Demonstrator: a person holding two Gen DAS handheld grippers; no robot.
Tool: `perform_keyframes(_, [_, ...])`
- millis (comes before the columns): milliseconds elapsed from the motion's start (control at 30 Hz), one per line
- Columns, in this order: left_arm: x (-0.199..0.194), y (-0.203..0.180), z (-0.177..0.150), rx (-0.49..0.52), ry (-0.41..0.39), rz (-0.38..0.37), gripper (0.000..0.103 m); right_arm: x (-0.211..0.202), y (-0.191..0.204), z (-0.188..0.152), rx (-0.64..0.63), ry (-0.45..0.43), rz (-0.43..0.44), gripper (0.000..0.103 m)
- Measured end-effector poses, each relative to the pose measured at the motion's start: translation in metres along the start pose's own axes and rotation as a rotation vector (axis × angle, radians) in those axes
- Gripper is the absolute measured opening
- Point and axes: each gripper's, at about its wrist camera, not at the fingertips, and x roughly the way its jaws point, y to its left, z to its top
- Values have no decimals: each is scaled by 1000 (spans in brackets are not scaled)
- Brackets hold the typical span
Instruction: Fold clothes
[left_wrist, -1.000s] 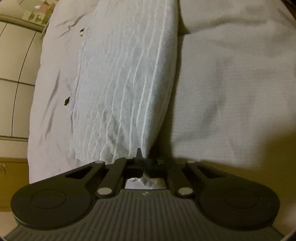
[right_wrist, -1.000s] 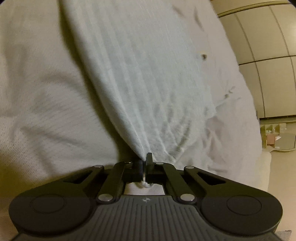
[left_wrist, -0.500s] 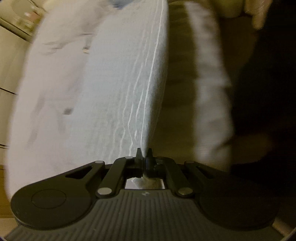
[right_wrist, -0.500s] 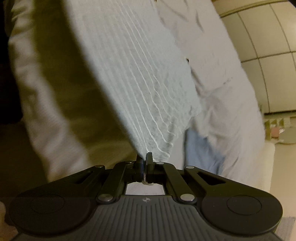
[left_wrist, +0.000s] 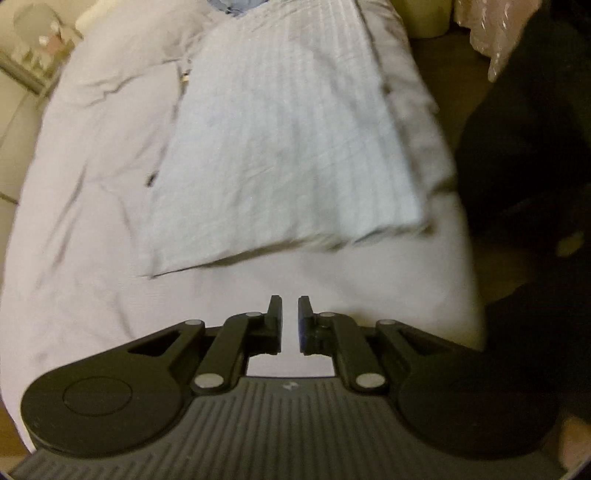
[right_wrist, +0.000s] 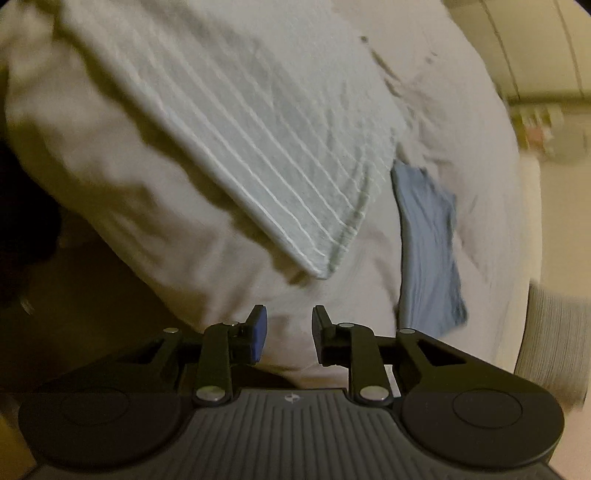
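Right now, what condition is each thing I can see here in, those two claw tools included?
Left gripper: open, holding nothing, short of the cloth.
Right gripper: open, holding nothing.
Striped pale cloth: released, lying folded and flat on the bed.
Blue garment: lying crumpled on the bed, beside the striped cloth.
White bed cover: spread out, wrinkled.

No readable text, label, brand or number shows in either wrist view
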Motion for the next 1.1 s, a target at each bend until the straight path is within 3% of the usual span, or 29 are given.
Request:
perform_keyframes(33, [6,10,-9,31,-19,17,11,-16,7,7,48,7,8,37])
perform_keyframes(100, [19,29,-25,98,-60,55,28,-49,25,30,114,-19,19,44])
perform_keyframes(200, [45,58,-34,170,-107,75,32,-91,52,74,215,-69,78,43])
perform_keyframes(400, [102,77,-42,462,-214,186,49,-145,99,154,432,-156,215,47])
perform_keyframes(467, [115,78,-43,545,-264,190,49,-159,116,171,482,-178,256,54])
perform_keyframes(600, [139,74,-43,720,-357,221,50,-175,146,199,515,-204,317,56])
perform_keyframes(733, [155,72,-37,836,-409,234,50,-176,170,227,465,-257,324,61])
perform_keyframes(800, [161,76,-31,850,-415,218,48,-176,183,239,414,-280,303,63])
perform_keyframes(933, [168,84,-25,853,-405,190,28,-162,201,261,354,-248,238,62])
perform_keyframes(1100, [170,84,-19,858,-390,190,25,-142,202,274,329,-201,131,63])
